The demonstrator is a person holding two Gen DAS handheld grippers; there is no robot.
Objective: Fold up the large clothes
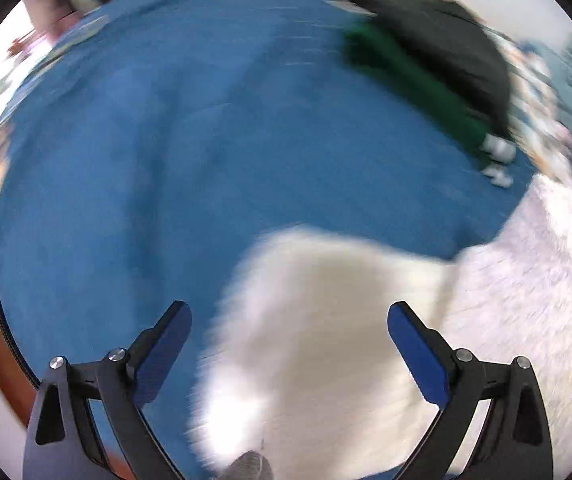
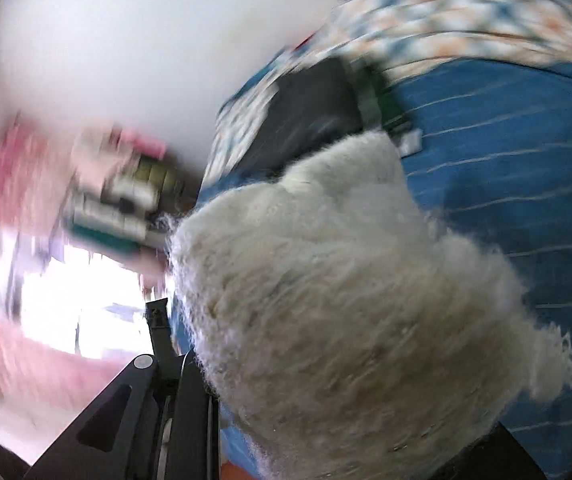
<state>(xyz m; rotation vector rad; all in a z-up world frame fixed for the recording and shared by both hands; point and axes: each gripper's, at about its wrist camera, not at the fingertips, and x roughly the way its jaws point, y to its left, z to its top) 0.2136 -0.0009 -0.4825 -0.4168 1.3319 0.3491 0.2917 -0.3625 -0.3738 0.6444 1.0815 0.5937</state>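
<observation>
White fleece garment (image 2: 326, 280) clamped in right gripper (image 2: 221, 360) | left gripper (image 1: 290, 344) spread, empty | blue bedspread (image 1: 165, 140)

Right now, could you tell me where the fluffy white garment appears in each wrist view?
Left wrist view: the fluffy white garment fills the lower centre and right, between the open fingers of the left gripper.
Right wrist view: it fills the centre and lower right, covering the right gripper's fingertips.
Shared landmark: the black and green folded clothes on the blue bedsheet.
</observation>
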